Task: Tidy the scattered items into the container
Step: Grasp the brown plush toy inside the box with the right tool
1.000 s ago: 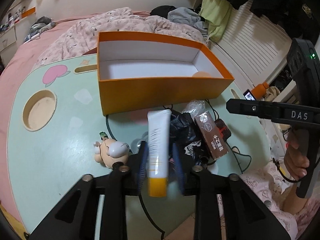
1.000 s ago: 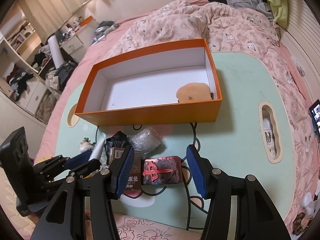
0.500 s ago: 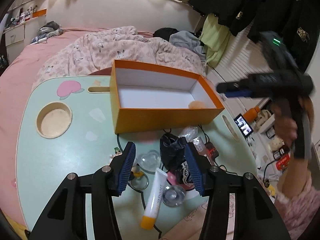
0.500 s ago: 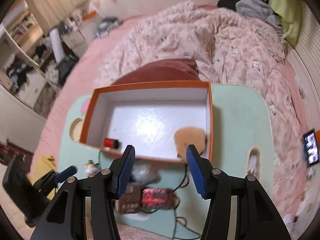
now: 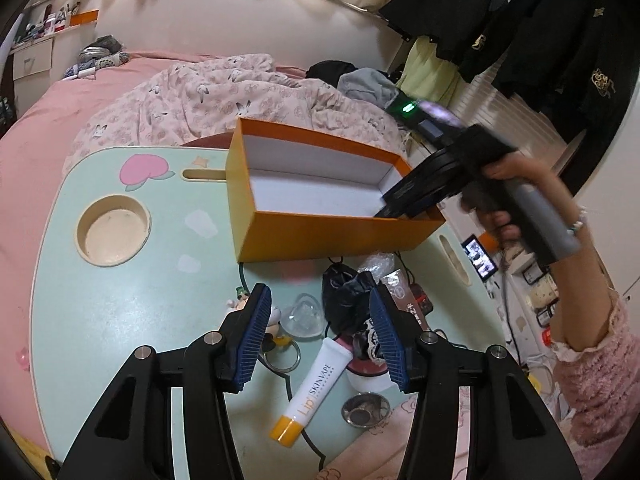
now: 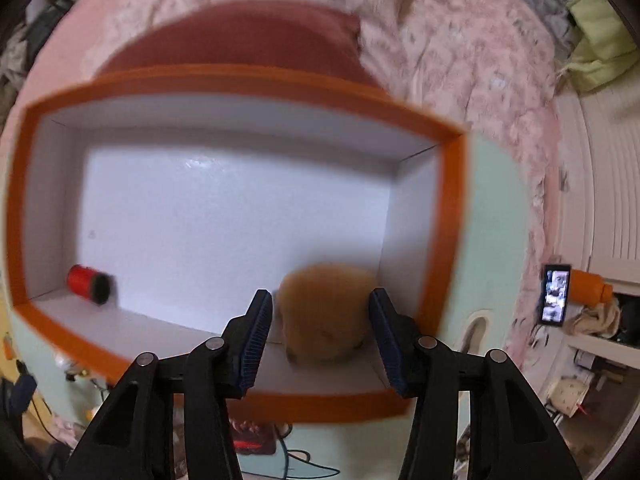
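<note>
Your left tongs (image 5: 318,334) hang parted and empty above the clutter on the mint-green surface (image 5: 100,312), having just opened; below them the lip-cream tube (image 5: 314,390) lies flat, near a black pouch (image 5: 346,300). Your right tongs (image 6: 320,338), lately narrowing, stand parted and empty over the orange box (image 6: 240,80). The box holds a tan puff (image 6: 326,314) and a red spool (image 6: 88,284).

left claw (image 5: 318,334) dropped tube (image 5: 316,390) onto table; right claw (image 6: 320,336) now over box (image 6: 240,92)
</note>
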### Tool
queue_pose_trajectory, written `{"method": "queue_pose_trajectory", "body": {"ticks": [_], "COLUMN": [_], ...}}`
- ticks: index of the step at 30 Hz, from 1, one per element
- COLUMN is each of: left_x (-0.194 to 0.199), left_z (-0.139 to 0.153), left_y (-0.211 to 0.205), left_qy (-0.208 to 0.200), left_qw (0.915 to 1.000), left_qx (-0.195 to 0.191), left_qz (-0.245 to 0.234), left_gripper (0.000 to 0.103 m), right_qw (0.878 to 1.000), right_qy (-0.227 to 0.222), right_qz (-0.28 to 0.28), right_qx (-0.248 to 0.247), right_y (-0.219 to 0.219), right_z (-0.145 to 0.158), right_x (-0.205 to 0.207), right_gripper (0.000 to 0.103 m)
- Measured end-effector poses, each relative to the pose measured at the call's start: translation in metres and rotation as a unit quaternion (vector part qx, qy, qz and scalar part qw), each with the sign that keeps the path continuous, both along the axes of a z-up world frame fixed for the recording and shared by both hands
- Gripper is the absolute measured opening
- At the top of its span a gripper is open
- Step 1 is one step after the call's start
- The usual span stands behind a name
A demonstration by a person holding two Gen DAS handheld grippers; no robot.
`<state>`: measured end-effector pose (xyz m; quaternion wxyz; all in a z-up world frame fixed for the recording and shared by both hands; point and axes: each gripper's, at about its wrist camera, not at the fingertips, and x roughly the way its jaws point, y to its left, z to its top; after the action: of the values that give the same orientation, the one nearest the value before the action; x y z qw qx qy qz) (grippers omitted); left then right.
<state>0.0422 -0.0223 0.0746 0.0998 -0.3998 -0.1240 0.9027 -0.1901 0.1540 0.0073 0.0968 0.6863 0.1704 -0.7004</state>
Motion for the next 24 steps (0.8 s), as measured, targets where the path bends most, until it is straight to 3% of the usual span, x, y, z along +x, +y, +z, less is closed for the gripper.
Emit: {"method": "queue_pose_trajectory", "body": {"ticks": [1, 2, 3, 11, 16, 24], "left_x": [0.001, 0.002, 0.002, 0.002, 0.000, -0.001], "left_z": [0.001, 0.001, 0.001, 0.002, -0.001, -0.004], "left_y": [0.000, -0.001, -0.001, -0.005, -0.002, 0.002], "left_qy": [0.001, 0.001, 0.001, 0.001, -0.006, -0.012], "left_qw": [1.0000, 1.0000, 1.0000, 0.9999, 0.9999, 0.9999], "left_qx": [-0.001, -0.001, -0.001, 0.003, -0.004, -0.006], "left_qz": [0.000, 0.000, 0.001, 0.011, 0.009, 0.005], "left_gripper": [0.052, 0.052, 0.052, 0.052, 0.052, 0.052], "right_qw": [1.000, 1.000, 0.999, 0.994, 0.987, 0.982], "right_qy": [-0.008, -0.014, -0.023, 0.006, 0.031, 0.051], "right_qz": [-0.003, -0.009, -0.018, -0.047, -0.060, -0.049], "right_qx": [-0.007, -0.021, -0.038, -0.095, -0.144, -0.177], "right_y": [-0.001, -0.001, 0.001, 0.018, 0.017, 0.015], "right_z": [-0.006, -0.007, -0.007, -0.001, 0.018, 0.051], "right_x": [-0.001, -0.002, -0.003, -0.002, 0.001, 0.014], "right_gripper": [0.049, 0.036, 0.032, 0.030, 0.030, 0.030]}}
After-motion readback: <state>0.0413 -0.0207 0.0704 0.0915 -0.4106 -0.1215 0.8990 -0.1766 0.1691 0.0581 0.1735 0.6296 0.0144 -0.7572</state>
